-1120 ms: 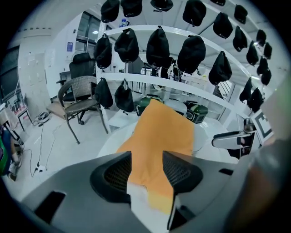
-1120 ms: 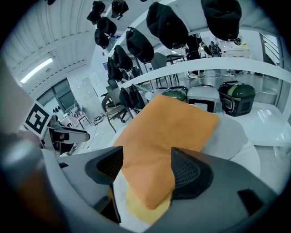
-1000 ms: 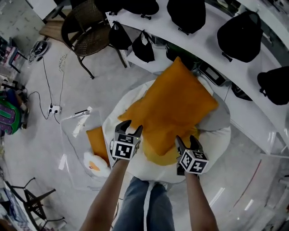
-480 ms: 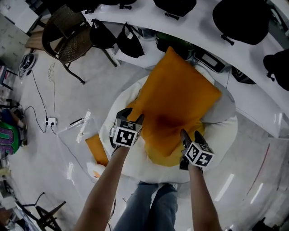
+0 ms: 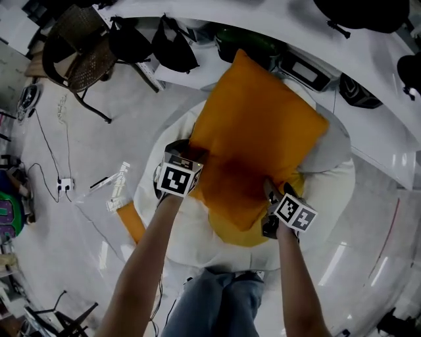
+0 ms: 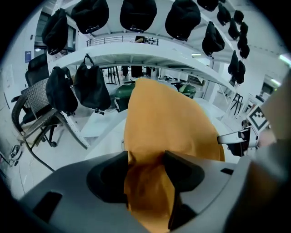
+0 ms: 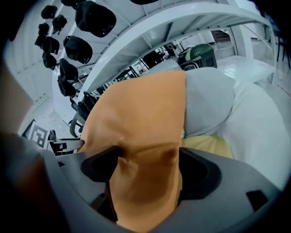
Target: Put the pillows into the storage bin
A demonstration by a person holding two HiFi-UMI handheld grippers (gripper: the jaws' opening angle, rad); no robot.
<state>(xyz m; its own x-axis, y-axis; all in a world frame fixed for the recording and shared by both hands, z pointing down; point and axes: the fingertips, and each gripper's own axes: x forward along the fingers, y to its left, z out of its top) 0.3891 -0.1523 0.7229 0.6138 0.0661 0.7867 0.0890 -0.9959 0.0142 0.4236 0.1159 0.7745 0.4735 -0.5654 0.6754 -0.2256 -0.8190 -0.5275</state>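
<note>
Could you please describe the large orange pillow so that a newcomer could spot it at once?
Find the white cushion pile below the long white shelf. The orange pillow lies on top; the grey pillow beside it and the yellow pillow beneath are paler.

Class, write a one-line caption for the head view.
Left gripper and right gripper, jaws just opening wider, pinch the near edge of the orange pillow.
</note>
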